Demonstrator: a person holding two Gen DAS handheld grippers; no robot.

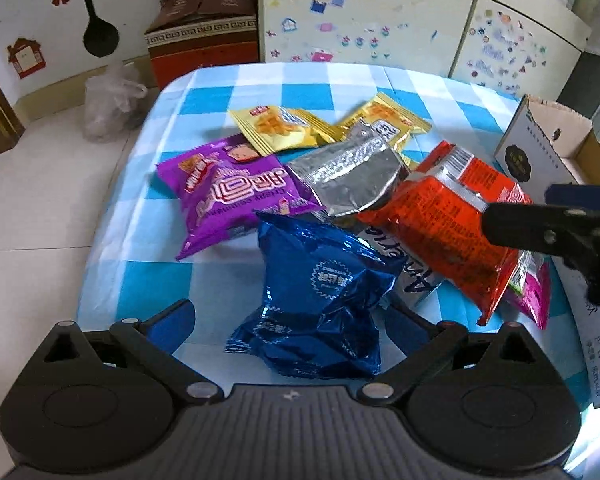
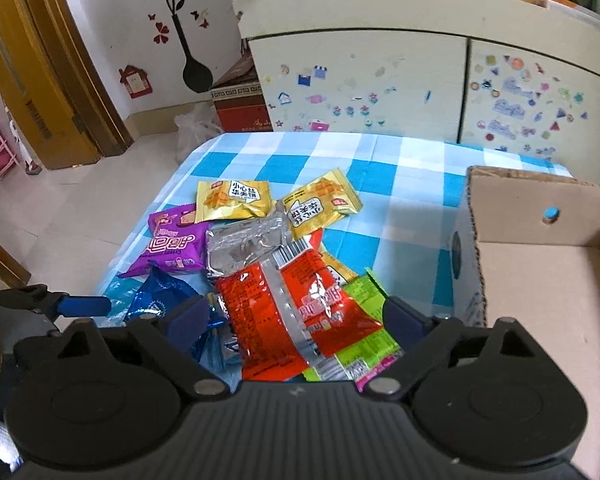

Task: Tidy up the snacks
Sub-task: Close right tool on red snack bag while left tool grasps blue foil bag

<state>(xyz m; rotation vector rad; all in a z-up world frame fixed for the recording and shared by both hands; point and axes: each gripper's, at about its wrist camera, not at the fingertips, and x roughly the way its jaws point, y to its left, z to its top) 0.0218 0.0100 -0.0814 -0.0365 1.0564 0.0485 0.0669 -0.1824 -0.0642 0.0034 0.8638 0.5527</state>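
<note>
A heap of snack packets lay on the checked desk [image 1: 148, 280], with the open cardboard box [image 2: 540, 240] standing just beside it. The left gripper [image 1: 296, 320] had its jaws spread wide on either side of the crumpled blue packet [image 1: 320, 292], and whether the pads touched it could not be told. The right gripper [image 2: 296, 316] had its jaws wide apart around the red packet [image 2: 292, 312], which lay over a green one [image 2: 364, 320], without visibly pressing on it.

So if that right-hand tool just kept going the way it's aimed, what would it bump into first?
Most likely the red snack bag, which lies between the open fingers of the right tool. Depth is hard to judge, so I can't say how near.
</note>
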